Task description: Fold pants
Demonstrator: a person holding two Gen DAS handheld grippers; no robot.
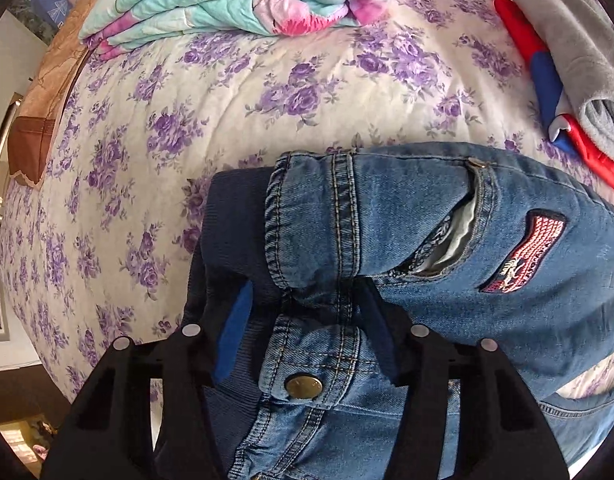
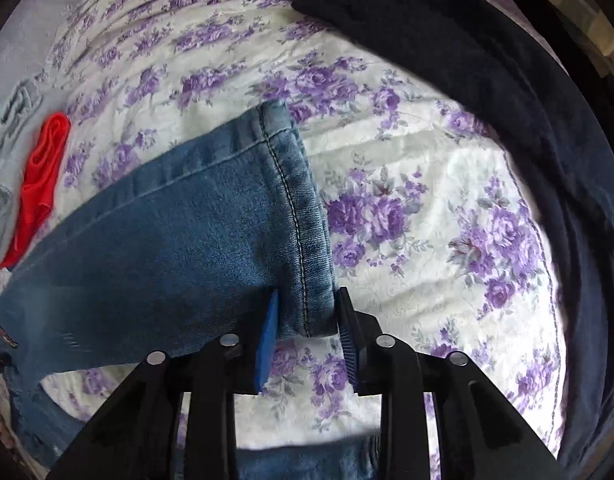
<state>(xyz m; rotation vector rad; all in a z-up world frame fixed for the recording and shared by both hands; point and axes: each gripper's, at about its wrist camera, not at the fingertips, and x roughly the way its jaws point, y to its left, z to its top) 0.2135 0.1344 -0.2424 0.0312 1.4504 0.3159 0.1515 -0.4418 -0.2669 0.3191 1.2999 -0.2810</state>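
Left gripper (image 1: 303, 320) was clamped on the jeans (image 1: 427, 220) waistband near the button (image 1: 305, 386), right gripper (image 2: 307, 312) pinched the leg hem (image 2: 303, 240) at 12 o'clock, apparently keeping the pants taut over the floral bedspread (image 2: 427, 220) for folding.

Both tongs point steeply down at the bed. The left tongs (image 1: 307, 300) have their blue pads (image 1: 233, 328) pressed on bunched denim at the waistband (jaws about half apart). The right tongs (image 2: 307, 312) pinch the hem corner between their narrowly set pads (image 2: 267, 340)
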